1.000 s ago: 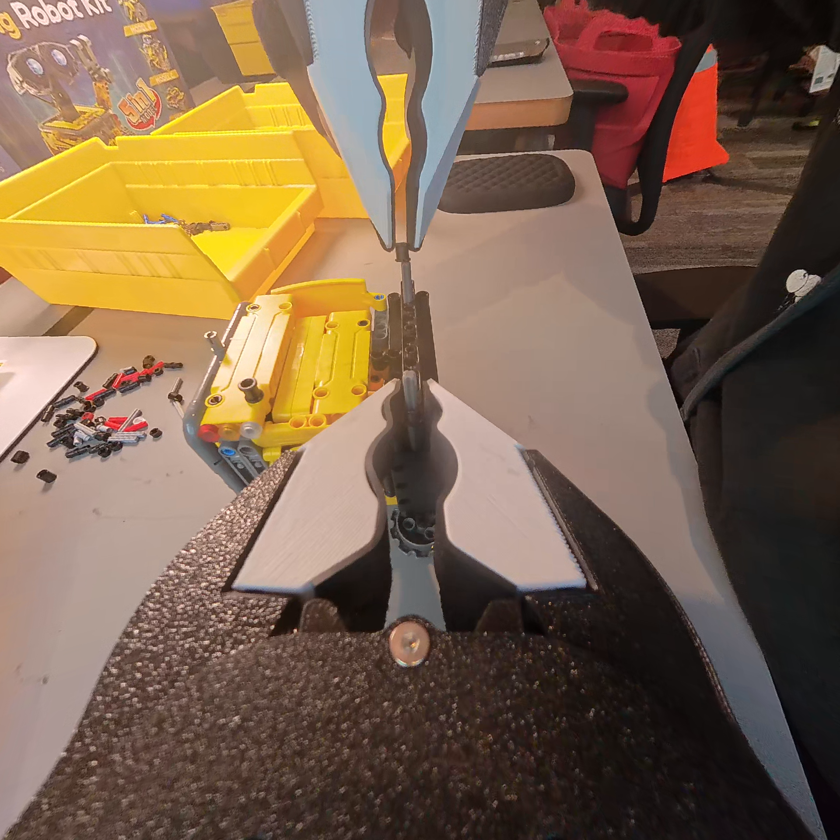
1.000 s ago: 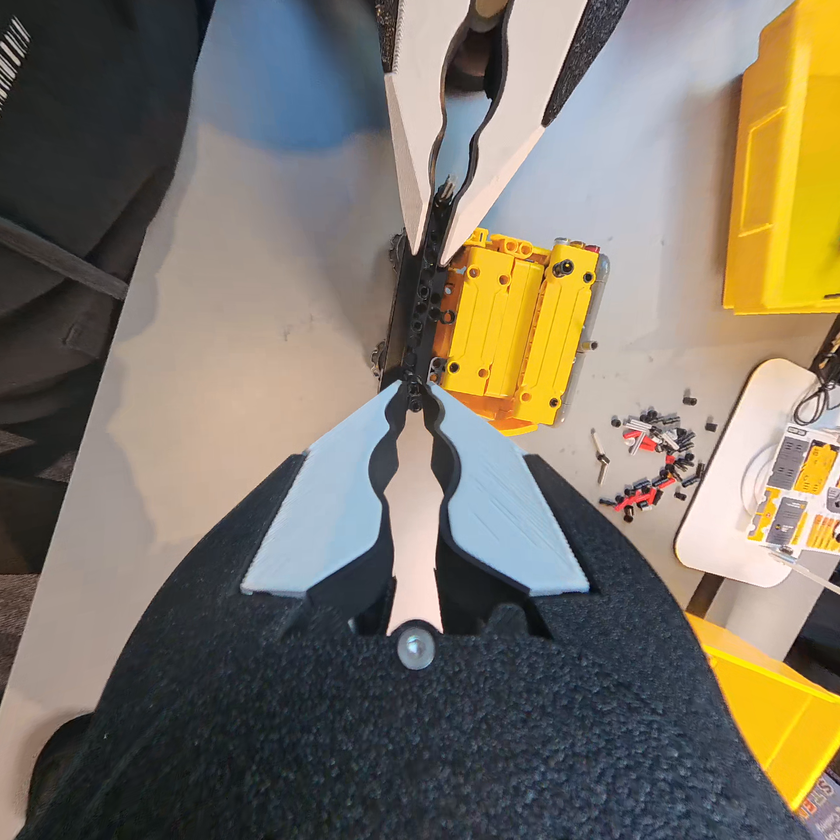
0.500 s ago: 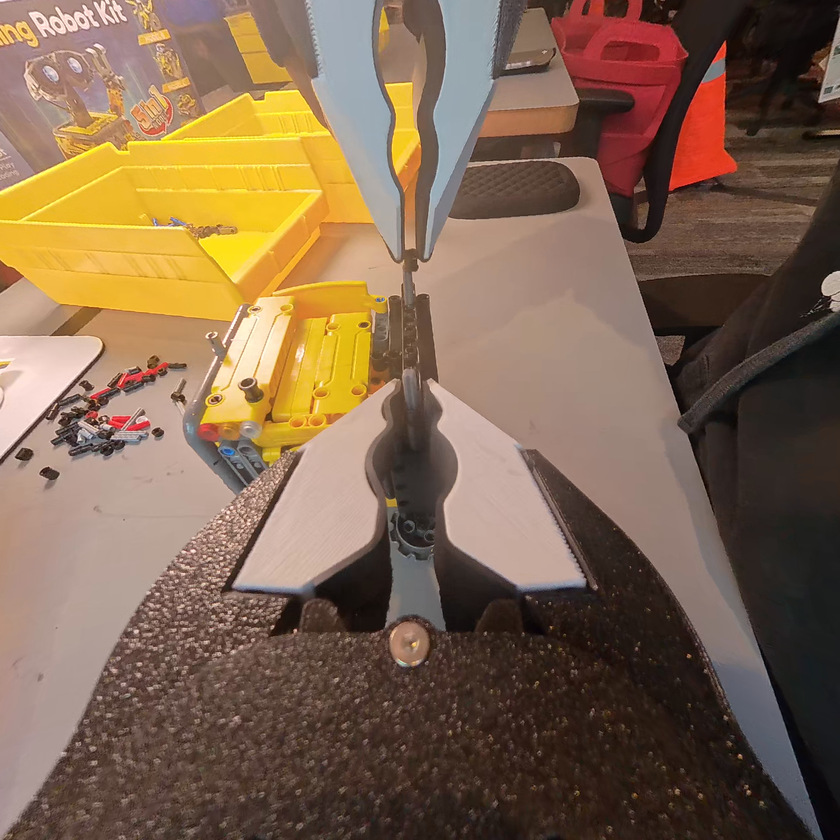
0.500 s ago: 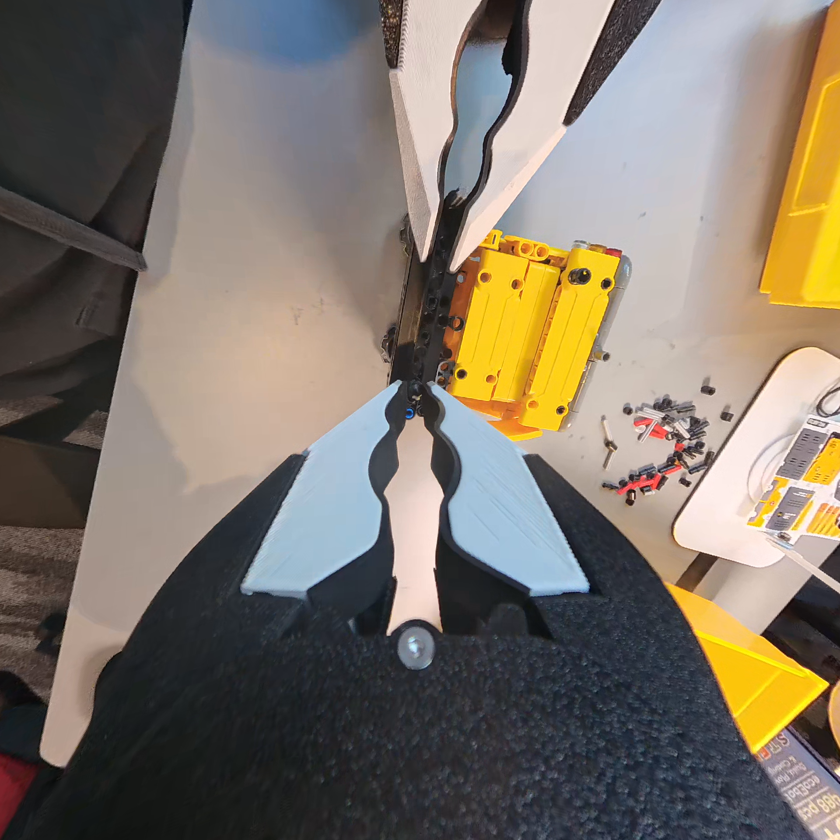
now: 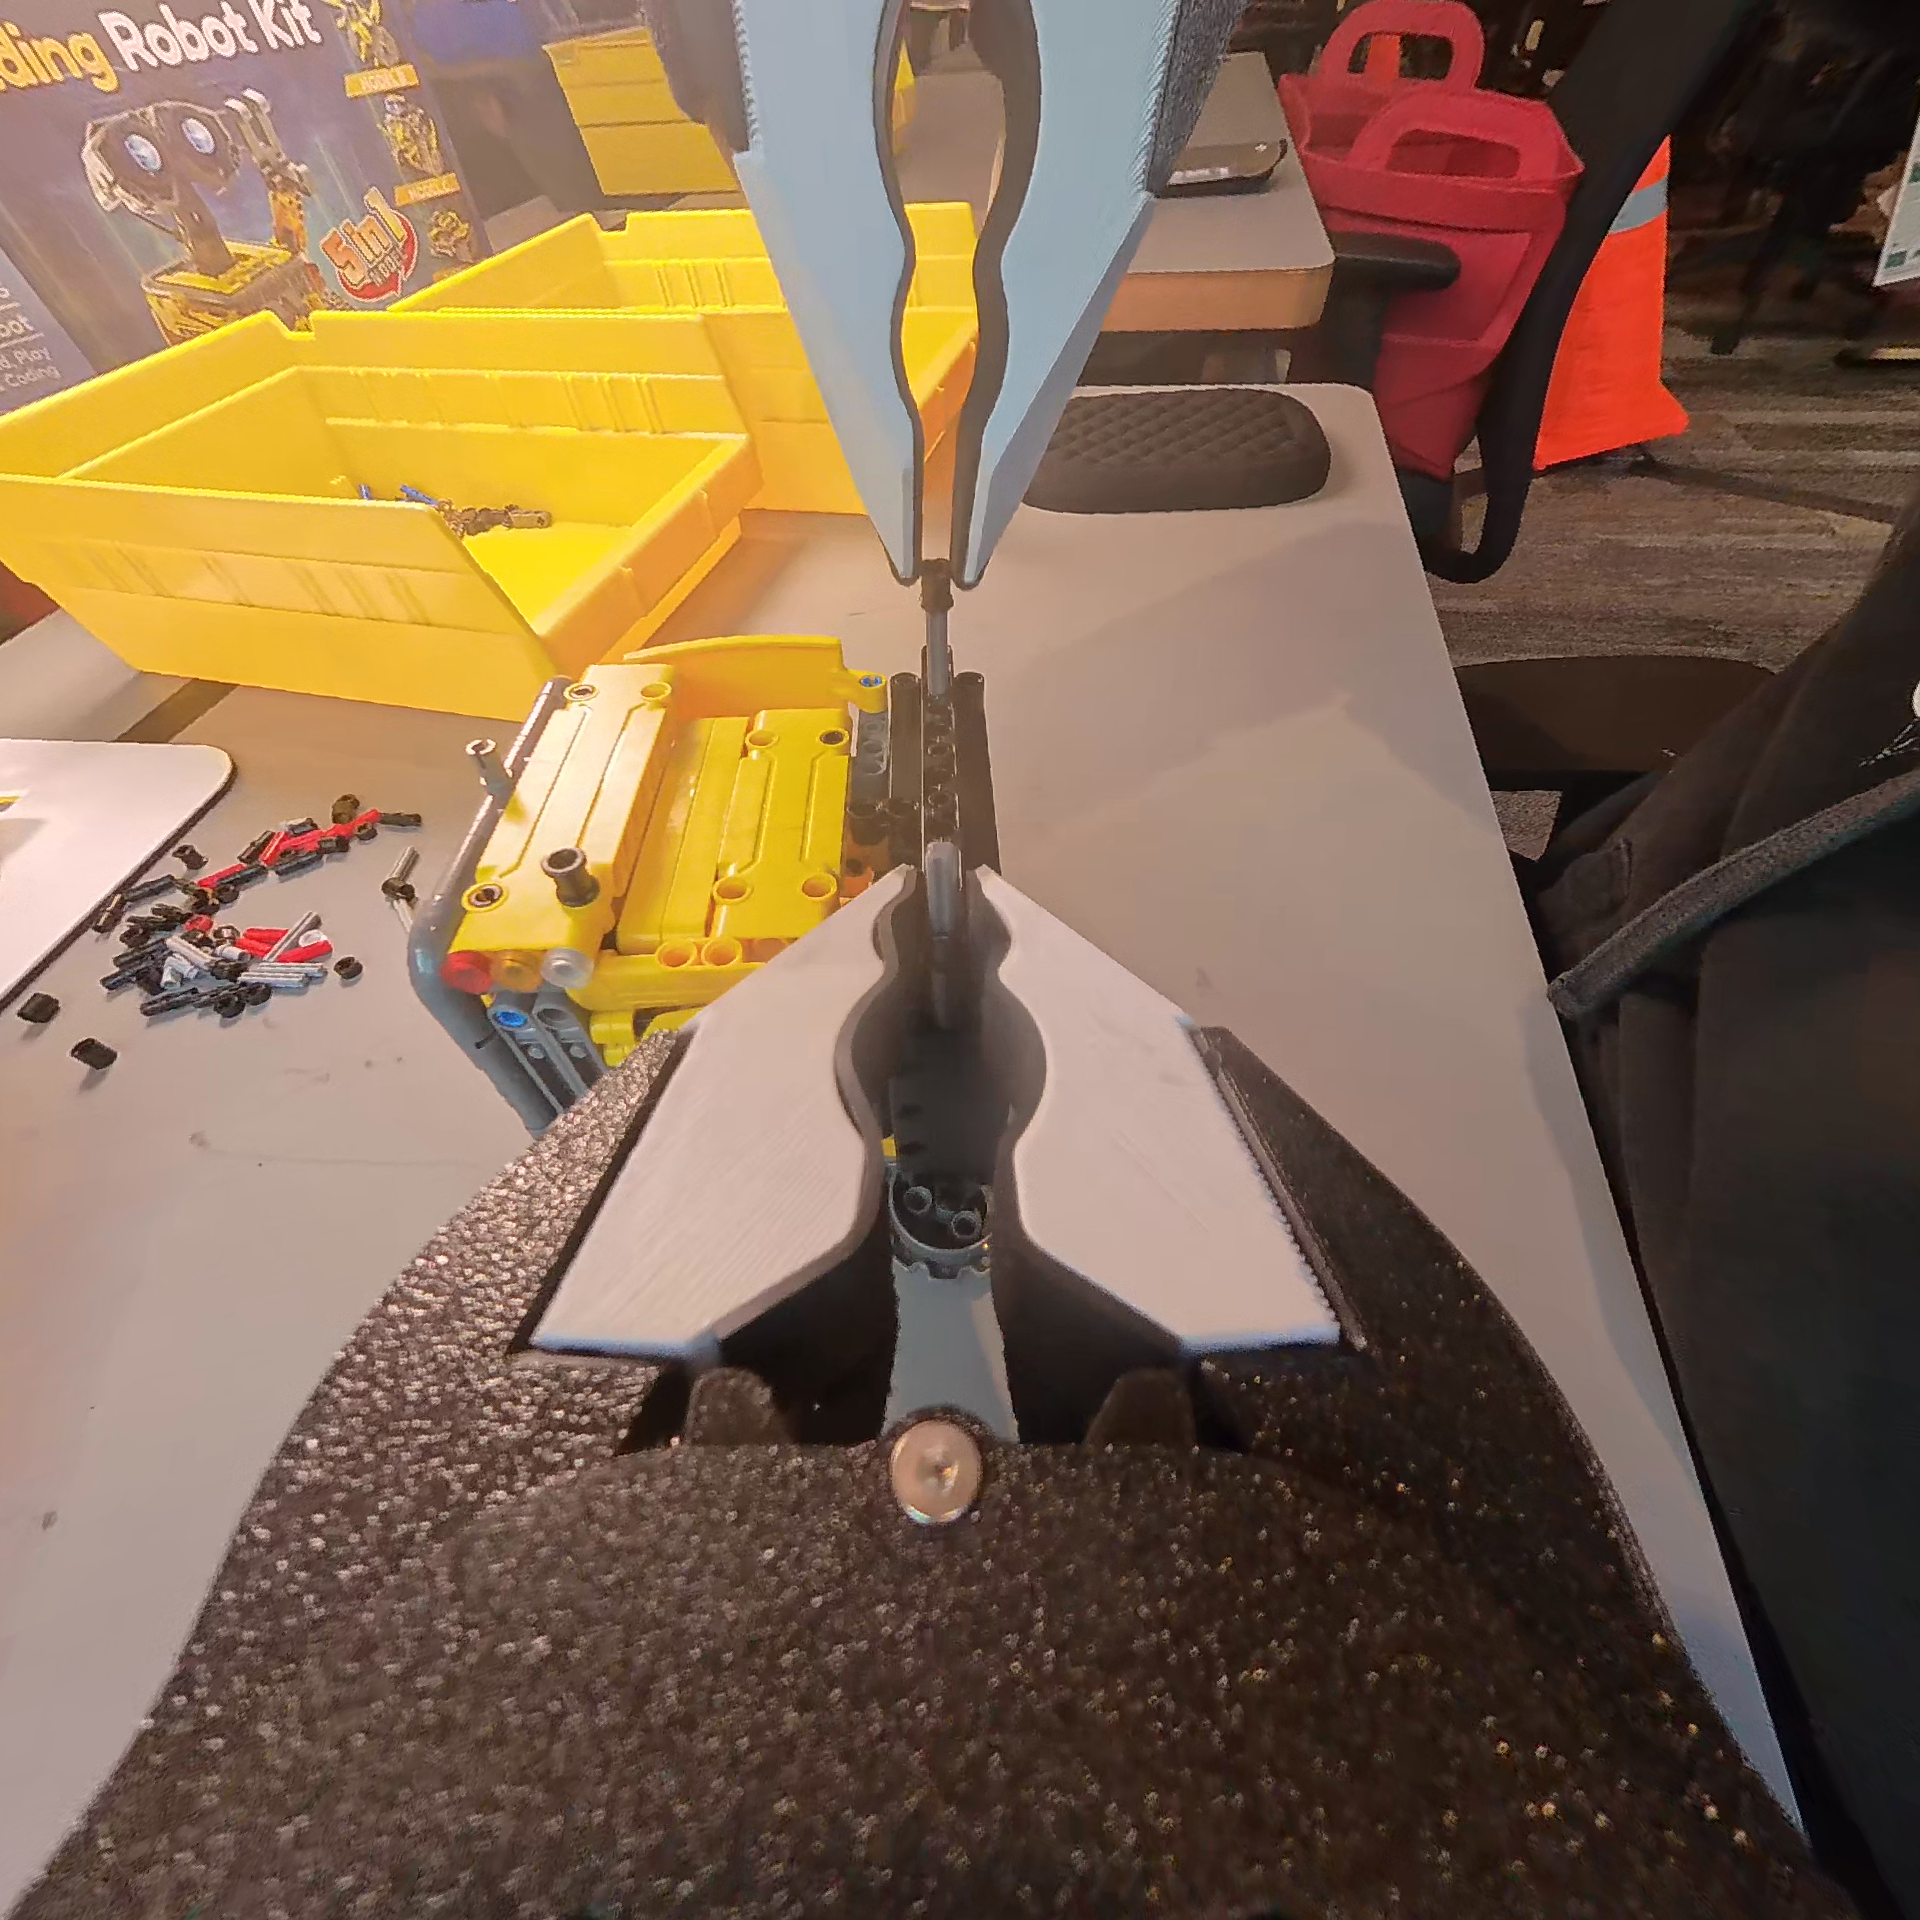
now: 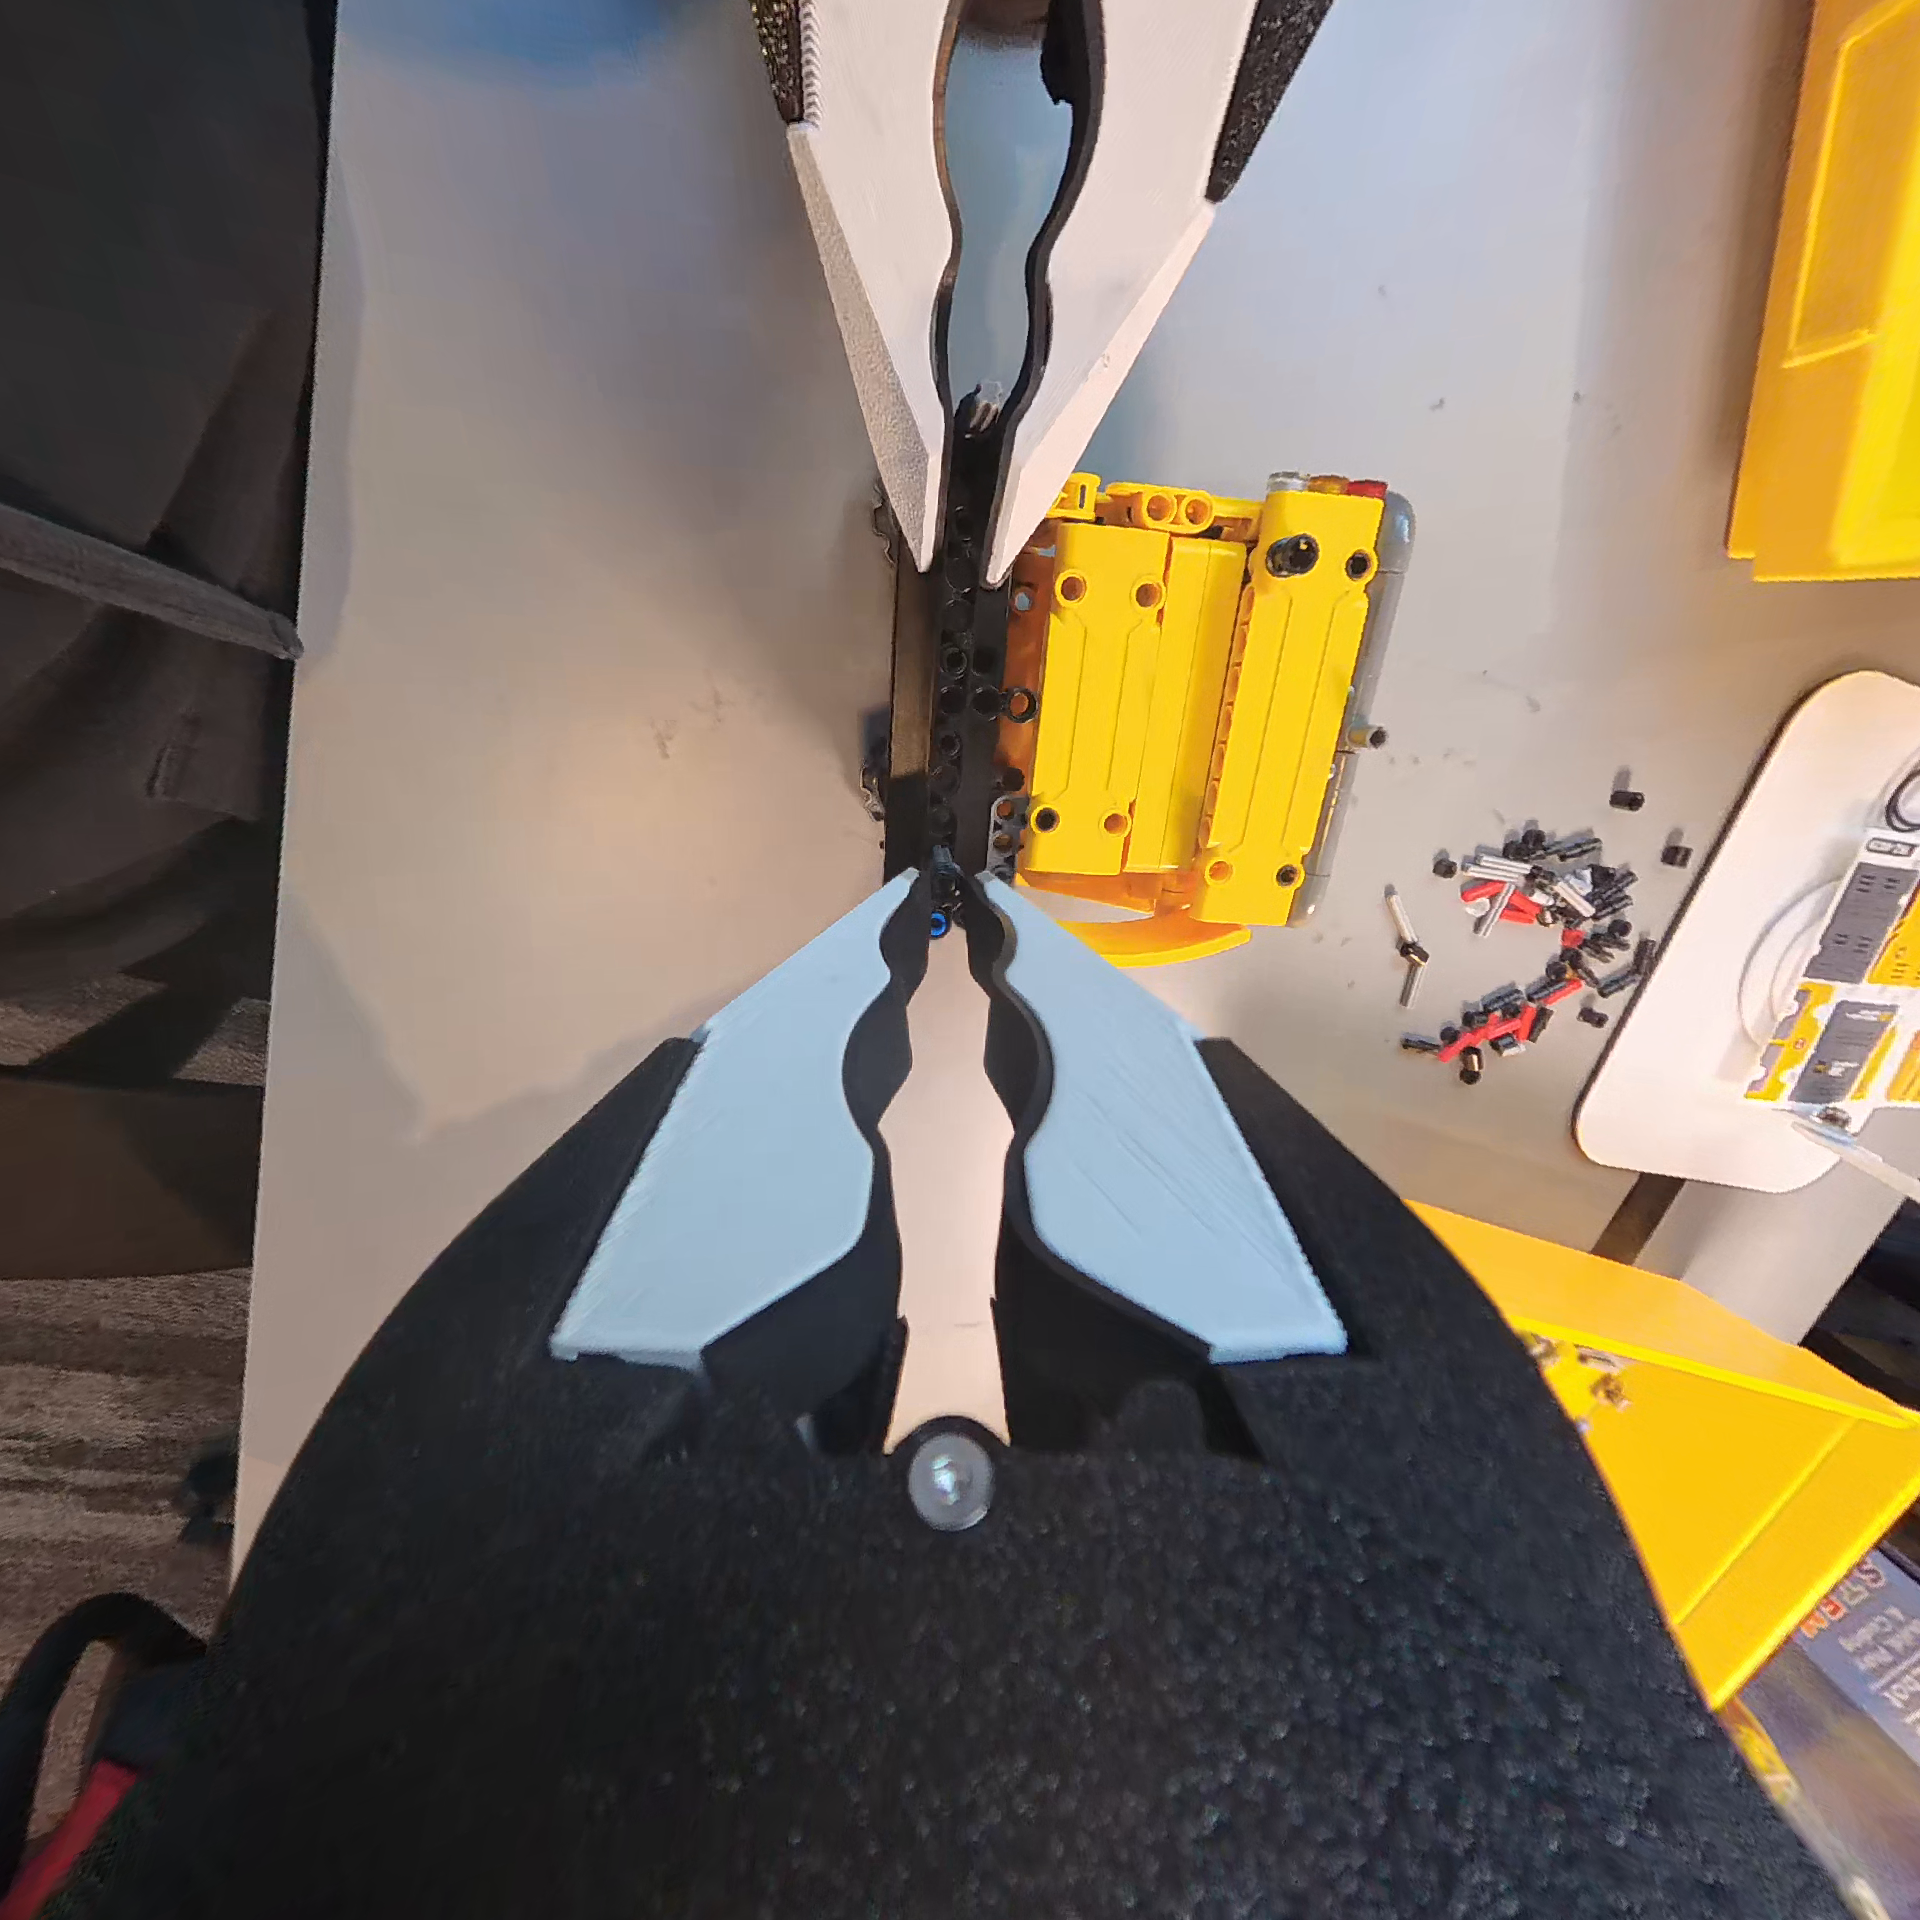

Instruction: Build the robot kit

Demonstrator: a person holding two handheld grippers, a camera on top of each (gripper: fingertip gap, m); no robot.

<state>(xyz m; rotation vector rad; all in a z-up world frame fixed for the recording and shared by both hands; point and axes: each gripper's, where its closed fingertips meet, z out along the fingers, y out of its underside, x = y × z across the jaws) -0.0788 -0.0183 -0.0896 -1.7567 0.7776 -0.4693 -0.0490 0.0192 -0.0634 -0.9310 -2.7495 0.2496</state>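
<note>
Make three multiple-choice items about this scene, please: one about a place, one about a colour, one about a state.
1. Where do the loose small black, red and grey pins lie?
A. in a yellow bin
B. on the grey table, beside the yellow and black brick-built model
C. on the floor

2. What colour are the model's large panels?
A. yellow
B. green
C. white

3. How is the left gripper?
A. wide open above the model
B. not in view
C. shut on the model's black beam

Answers:
1 B: the pins are scattered on the tabletop.
2 A: the panels are clearly yellow.
3 C: both fingertips press the beam; the right gripper pinches a thin black pin at the other end.
</note>
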